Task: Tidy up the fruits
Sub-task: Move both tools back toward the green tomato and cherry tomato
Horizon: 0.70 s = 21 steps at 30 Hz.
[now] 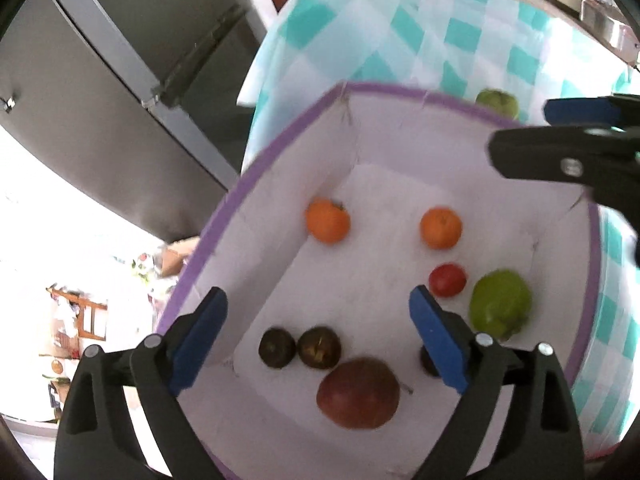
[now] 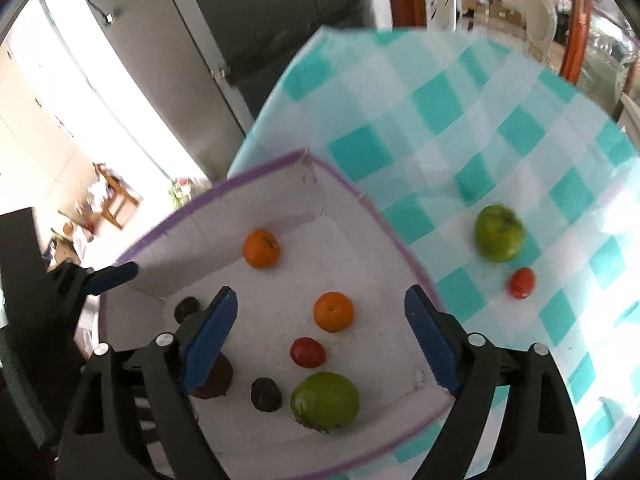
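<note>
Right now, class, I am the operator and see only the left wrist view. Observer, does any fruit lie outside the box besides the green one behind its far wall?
Observer: Yes, a small red fruit lies on the checked cloth beside that green fruit.
Operator: What is half hidden behind a finger of my left tongs?
Observer: A dark fruit, lying inside the box.
Operator: Do the right tongs carry anything?
Observer: No, they are open and empty.
</note>
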Motion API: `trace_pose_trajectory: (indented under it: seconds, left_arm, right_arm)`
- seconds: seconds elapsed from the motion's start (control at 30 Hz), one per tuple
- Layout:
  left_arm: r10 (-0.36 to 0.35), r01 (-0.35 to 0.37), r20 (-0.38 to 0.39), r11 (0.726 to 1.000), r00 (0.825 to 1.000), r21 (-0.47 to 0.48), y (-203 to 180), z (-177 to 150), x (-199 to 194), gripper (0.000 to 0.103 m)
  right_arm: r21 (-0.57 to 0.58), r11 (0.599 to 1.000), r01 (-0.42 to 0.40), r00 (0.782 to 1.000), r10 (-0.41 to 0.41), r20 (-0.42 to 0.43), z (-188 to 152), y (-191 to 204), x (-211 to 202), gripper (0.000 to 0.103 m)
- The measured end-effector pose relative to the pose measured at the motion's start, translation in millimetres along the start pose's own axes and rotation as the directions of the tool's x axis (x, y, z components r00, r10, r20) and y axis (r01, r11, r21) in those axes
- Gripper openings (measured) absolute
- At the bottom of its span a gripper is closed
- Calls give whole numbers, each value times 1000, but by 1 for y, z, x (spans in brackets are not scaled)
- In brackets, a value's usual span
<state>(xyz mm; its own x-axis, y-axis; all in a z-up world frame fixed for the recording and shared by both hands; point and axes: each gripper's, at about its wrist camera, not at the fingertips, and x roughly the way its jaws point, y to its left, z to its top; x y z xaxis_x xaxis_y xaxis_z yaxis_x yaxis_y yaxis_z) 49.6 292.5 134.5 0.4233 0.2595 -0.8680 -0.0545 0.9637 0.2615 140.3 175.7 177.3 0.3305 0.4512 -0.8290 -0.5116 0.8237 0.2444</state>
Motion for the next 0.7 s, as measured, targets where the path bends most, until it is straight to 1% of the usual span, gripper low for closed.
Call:
trace_pose_trajectory:
  seconds: [0.03,0.1,0.2,0.23,0.27,0.3,0.33,0.4,0.43,0.53,0.63,0.7]
  left_arm:
    - [0,0,13,1000,1000,2,-2,4,-3,93]
    - [2,-2,65,1000,998,0,-7,15,-14,93]
    - [-29,31,147,1000,989,-6,-13,32,-33,93]
    - [-53,56,177,998,983,-13,-14,40,-40,93]
    - [-74,78,190,997,979,-17,-16,46,-44,93]
    - [-111,118,204,993,973,-24,-17,55,-48,93]
    - [-130,139,210,990,969,-29,-19,62,-49,93]
    - [-197,210,218,977,956,-36,-27,80,-50,94]
    - [-219,231,219,972,951,-35,-31,88,-50,94]
    - [-267,277,219,961,939,-19,-47,113,-45,94]
    - [-306,312,198,950,931,1,-67,133,-36,94]
    - [-325,329,180,944,928,12,-77,142,-28,94]
  right_arm:
    - [15,1000,0,1000,-1,25,-2,-7,-10,87]
    - [48,999,-2,998,-1,61,-6,-15,-24,87]
    - [130,991,14,992,-30,124,-26,-46,-42,87]
    - [170,985,27,989,-51,138,-33,-60,-47,87]
    - [212,977,35,987,-67,147,-41,-74,-51,87]
    - [268,962,47,984,-91,154,-50,-91,-56,87]
    - [314,948,60,981,-113,155,-57,-105,-59,87]
    - [379,921,86,979,-149,140,-68,-128,-60,87]
    - [419,902,106,978,-170,118,-76,-142,-58,87]
    - [480,865,148,977,-202,63,-91,-166,-47,87]
    - [499,848,179,977,-212,9,-100,-178,-33,87]
    - [501,844,192,978,-209,-22,-106,-184,-22,87]
